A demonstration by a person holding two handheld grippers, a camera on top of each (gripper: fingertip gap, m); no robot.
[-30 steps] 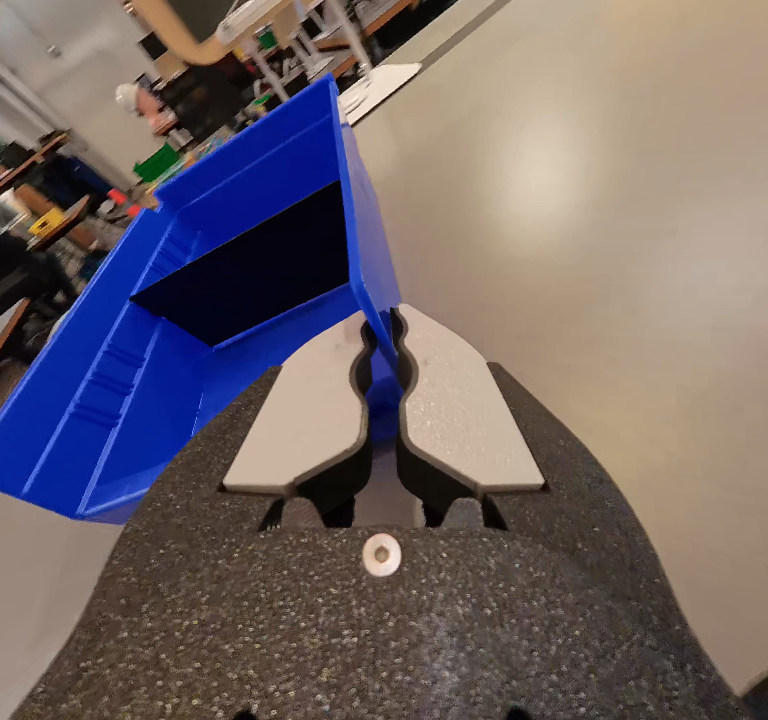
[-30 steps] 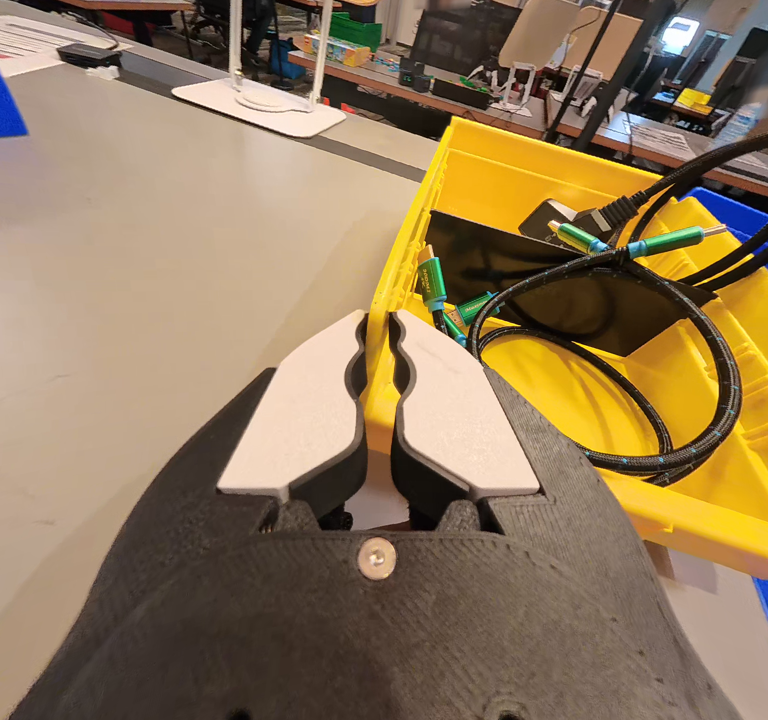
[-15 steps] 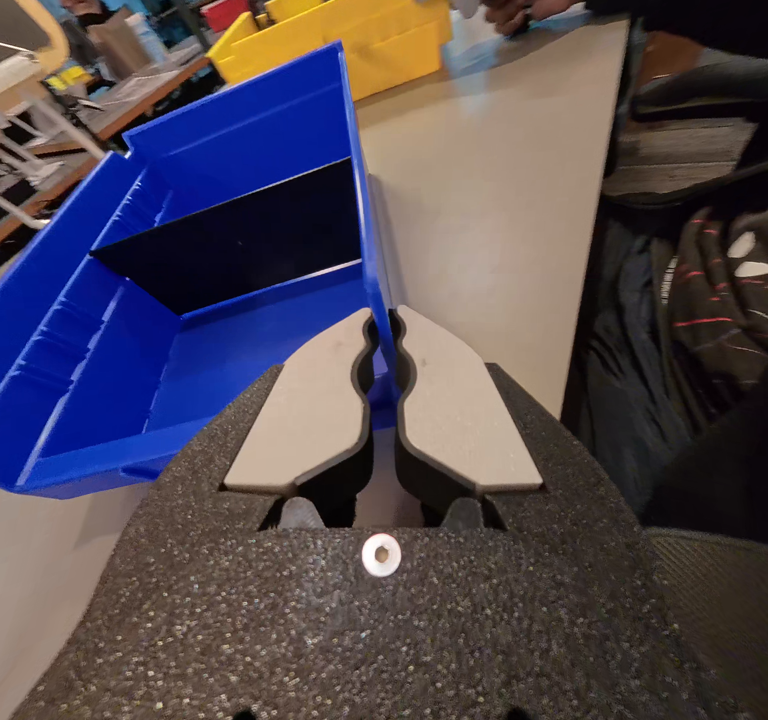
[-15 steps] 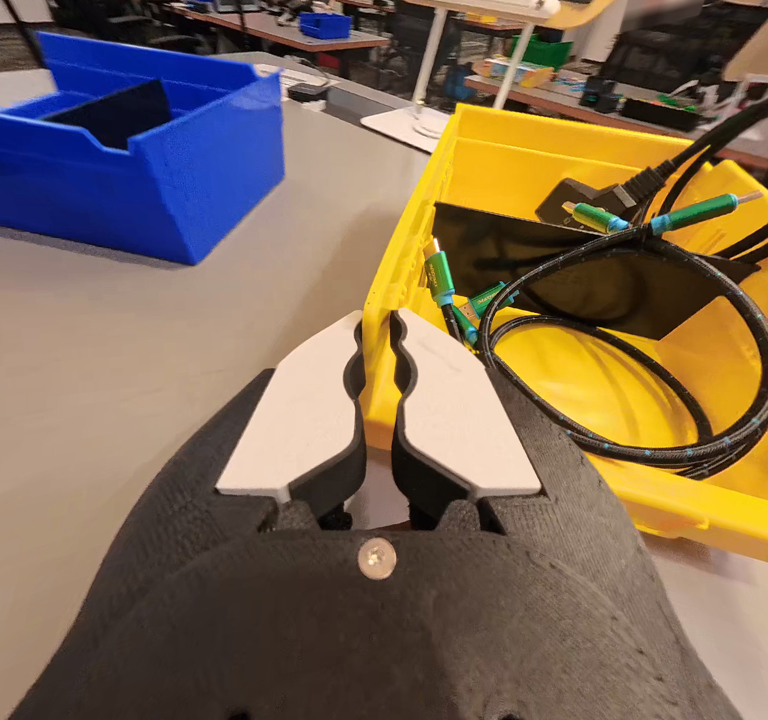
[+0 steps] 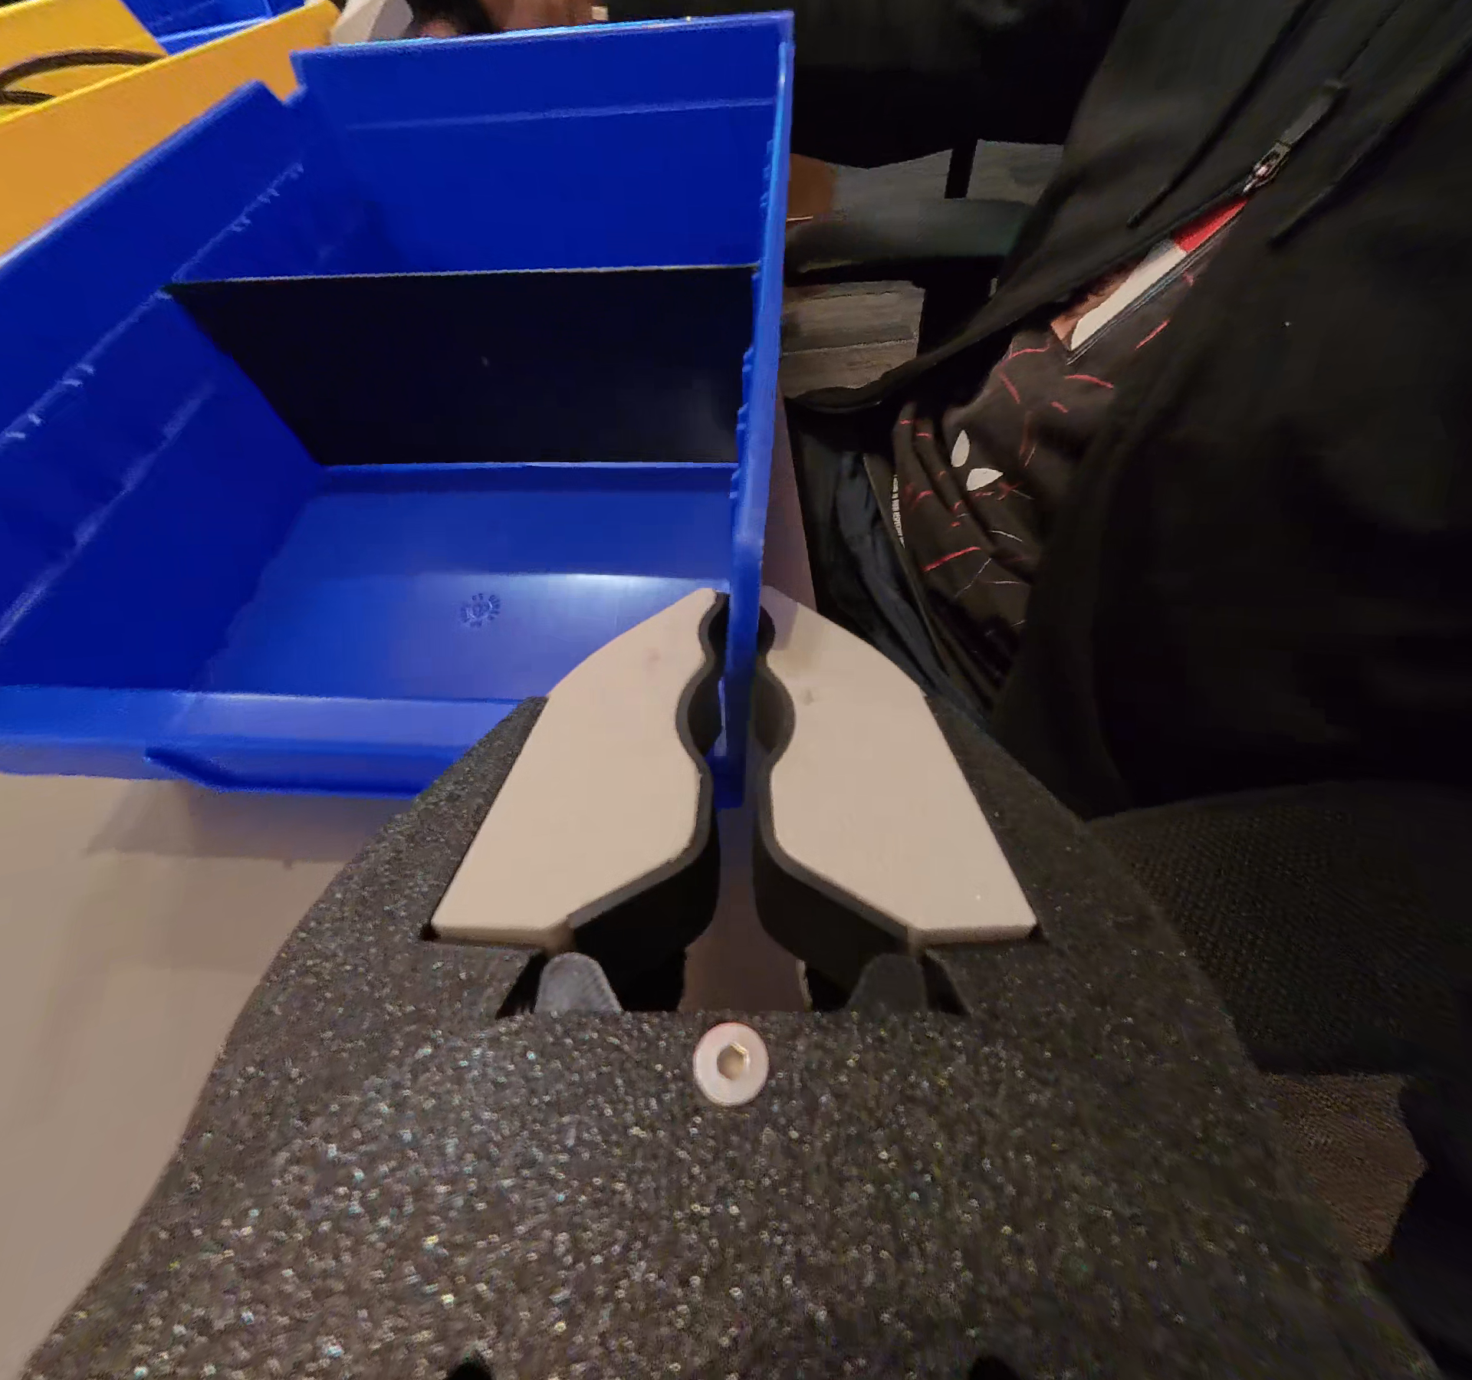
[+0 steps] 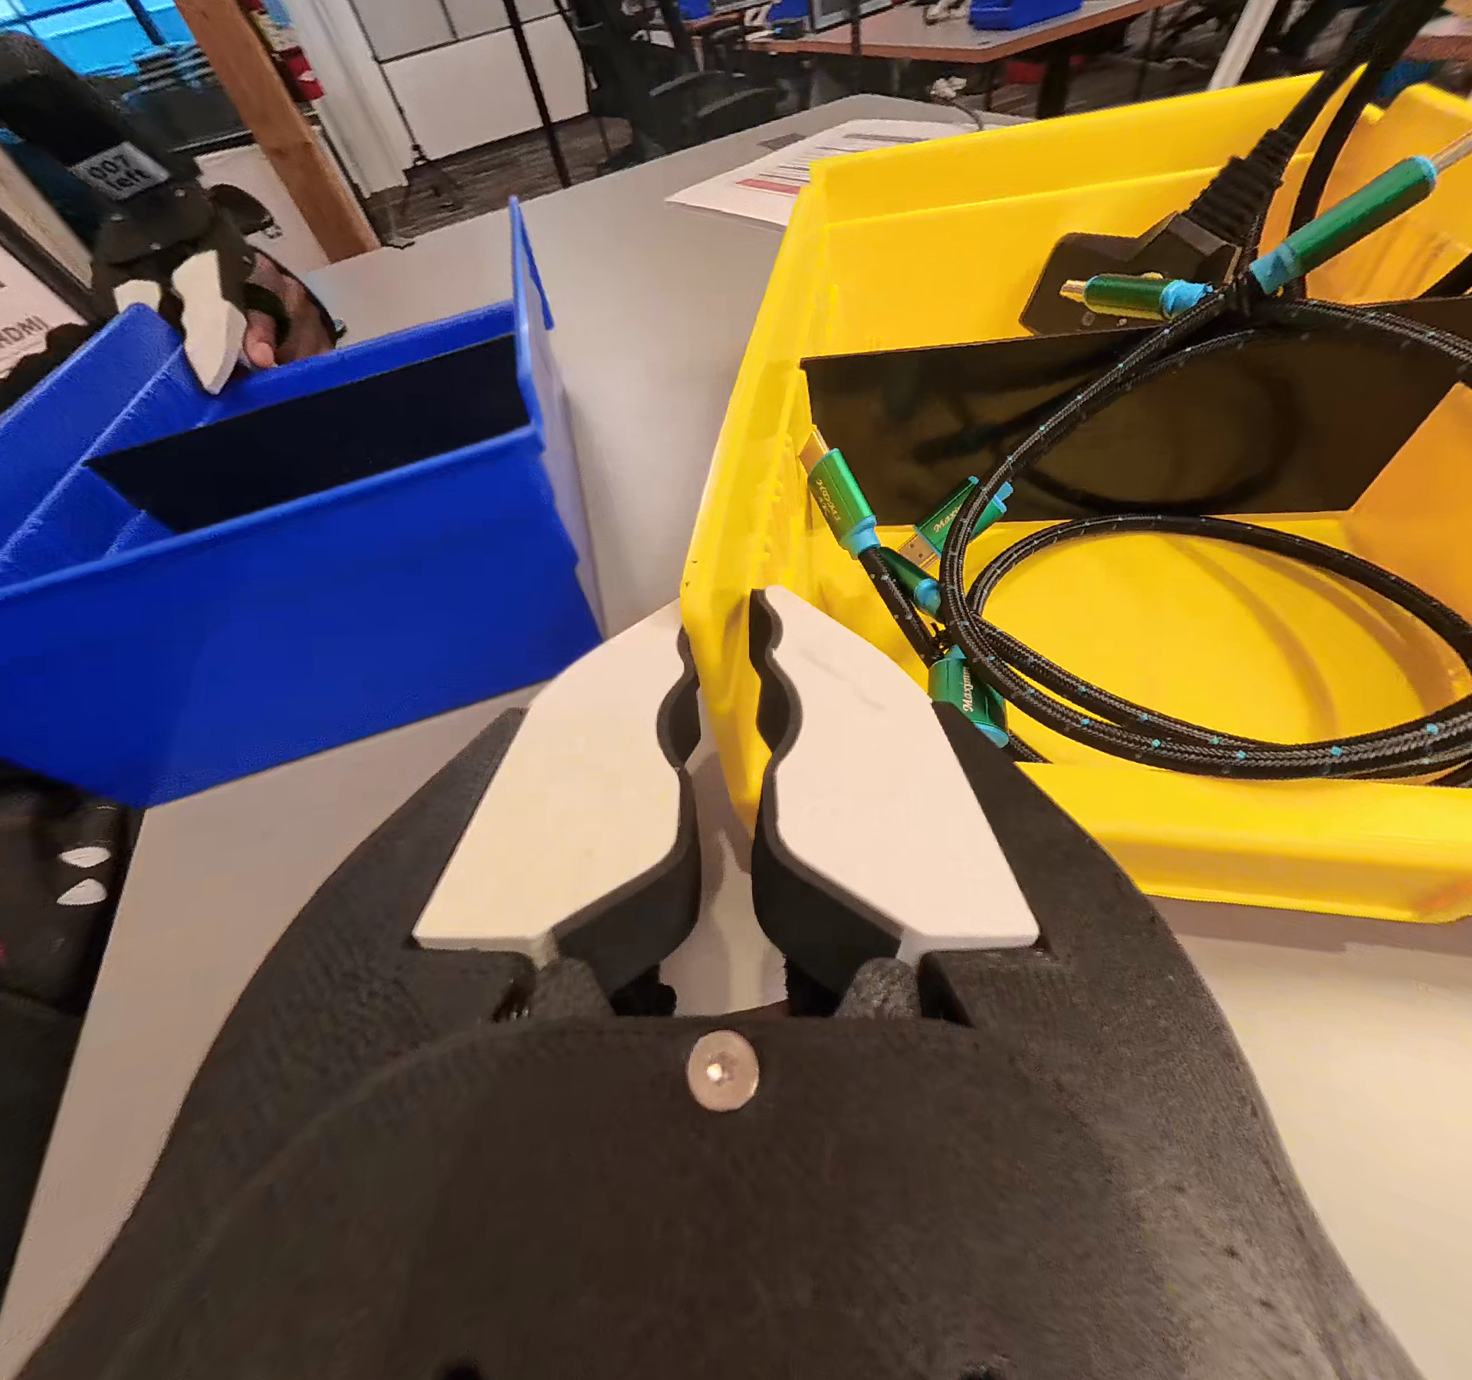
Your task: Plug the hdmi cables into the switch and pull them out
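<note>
Left hand-held gripper (image 5: pixel 739 629), with grey fingers set in a black speckled body, is clamped narrowly on the right side wall of a blue plastic bin (image 5: pixel 765 322), the thin wall pinched between its fingertips. Seen from the left wrist, the bin sits on a pale grey surface (image 5: pixel 119 983) with a black divider panel (image 5: pixel 478 362) standing across its interior. A yellow plastic bin (image 5: pixel 119 115) lies just beyond it, and a person in a dark jacket (image 5: pixel 1235 465) sits close at the right.

From the right wrist, the right hand-held gripper (image 6: pixel 717 609), white-fingered in a black housing, grips the left wall of the yellow plastic bin (image 6: pixel 733 529), its fingers closed to a narrow gap around that wall. Inside the bin, black braided HDMI cables (image 6: pixel 1195 712) with green metal plugs lie coiled on the floor and draped over a black divider (image 6: pixel 1115 434). Behind the divider rests a small black switch box (image 6: pixel 1115 282), with a thick black cable at its top edge; whether it is plugged in cannot be told. The blue plastic bin (image 6: pixel 279 625) stands to the left, near the yellow one, with the left hand-held gripper (image 6: pixel 211 330) at its far wall.
</note>
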